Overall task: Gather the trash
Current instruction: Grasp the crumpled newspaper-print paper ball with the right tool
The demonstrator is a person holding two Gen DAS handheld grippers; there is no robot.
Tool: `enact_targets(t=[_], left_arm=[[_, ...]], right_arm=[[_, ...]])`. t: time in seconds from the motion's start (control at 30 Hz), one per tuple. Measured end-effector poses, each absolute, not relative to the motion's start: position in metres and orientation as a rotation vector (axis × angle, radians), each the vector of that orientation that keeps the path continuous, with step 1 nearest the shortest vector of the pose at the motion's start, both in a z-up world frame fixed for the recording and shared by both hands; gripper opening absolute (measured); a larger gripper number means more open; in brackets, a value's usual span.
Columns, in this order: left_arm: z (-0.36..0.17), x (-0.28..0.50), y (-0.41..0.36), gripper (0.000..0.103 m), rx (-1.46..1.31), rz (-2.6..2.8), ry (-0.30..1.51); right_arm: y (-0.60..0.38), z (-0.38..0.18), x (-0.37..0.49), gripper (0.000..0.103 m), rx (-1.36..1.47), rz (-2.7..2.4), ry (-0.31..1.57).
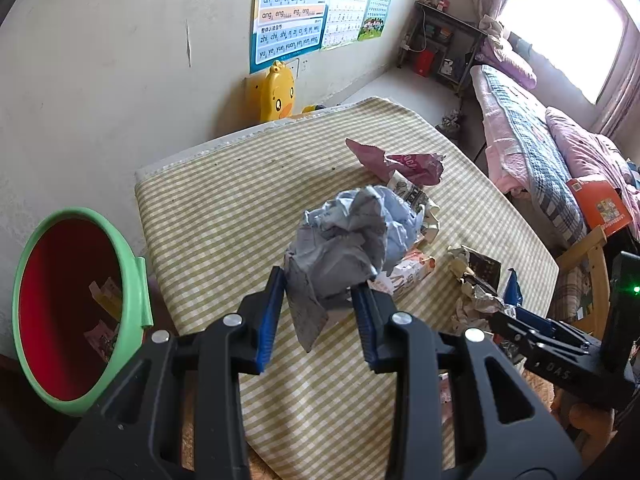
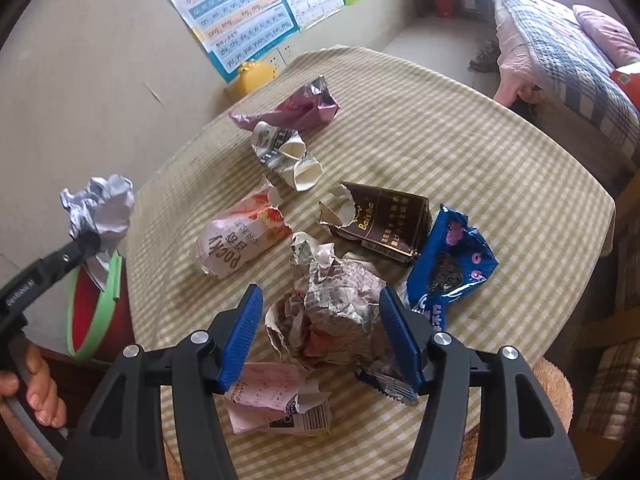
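My left gripper [image 1: 318, 292] is shut on a crumpled grey-blue paper ball [image 1: 348, 236], lifted clear above the striped table [image 1: 224, 208]. In the right wrist view that ball [image 2: 100, 208] hangs at the table's left edge, over a red bin with a green rim [image 2: 108, 300]. The bin [image 1: 136, 272] stands left of the table with a few scraps inside. My right gripper [image 2: 319, 294] is open and straddles a crumpled newspaper wad [image 2: 336, 312] on the table; the left pad stands apart from it.
Across the cloth lie a Pocky box [image 2: 240, 240], a brown torn carton [image 2: 384, 220], a blue biscuit wrapper [image 2: 452, 264], a purple wrapper [image 2: 296, 110], crushed paper cups [image 2: 288, 152] and a pink slip [image 2: 272, 400]. A bed [image 1: 532, 148] stands to the right.
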State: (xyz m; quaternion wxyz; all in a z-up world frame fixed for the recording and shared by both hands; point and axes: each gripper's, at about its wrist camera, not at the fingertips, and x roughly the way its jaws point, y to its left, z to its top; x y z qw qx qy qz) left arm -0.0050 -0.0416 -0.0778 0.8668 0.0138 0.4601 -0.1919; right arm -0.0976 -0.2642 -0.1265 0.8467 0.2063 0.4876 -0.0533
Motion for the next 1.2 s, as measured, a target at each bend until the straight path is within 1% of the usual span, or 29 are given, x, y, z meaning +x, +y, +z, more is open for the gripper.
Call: enact_targets(t=[0.03, 0.1, 0.17, 0.2, 0.23, 0.57, 0.97, 1.2], left_arm=[[-0.078, -0.005, -0.040, 0.033, 0.029, -0.401, 0.962], [-0.078, -0.004, -0.038, 0.033, 0.026, -0.398, 0.959], [-0.078, -0.004, -0.037, 0.033, 0.024, -0.393, 0.955], [-0.077, -0.003, -0.036, 0.033, 0.023, -0.389, 0.952], [-0.077, -0.004, -0.034, 0.033, 0.020, -0.386, 0.948], [-0.062, -0.003, -0.018, 0.033, 0.006, -0.345, 0.881], [-0.024, -0.011, 0.002, 0.033, -0.001, -0.320, 0.754], [0.003, -0.017, 0.022, 0.033, -0.017, -0.290, 0.673]], right_arm=[[-0.263, -0.128, -0.097, 0.057, 0.428, -0.114, 1.031], [-0.261, -0.132, -0.094, 0.052, 0.406, -0.115, 1.048], [-0.261, -0.139, -0.092, 0.034, 0.404, -0.120, 1.075], [-0.261, -0.139, -0.092, 0.033, 0.405, -0.125, 1.075], [-0.262, -0.137, -0.093, 0.028, 0.407, -0.125, 1.066], [-0.254, -0.092, -0.098, 0.028, 0.413, -0.094, 0.953], [-0.226, -0.029, -0.089, 0.028, 0.375, -0.023, 0.821], [-0.202, -0.012, -0.082, 0.028, 0.332, 0.021, 0.794]])
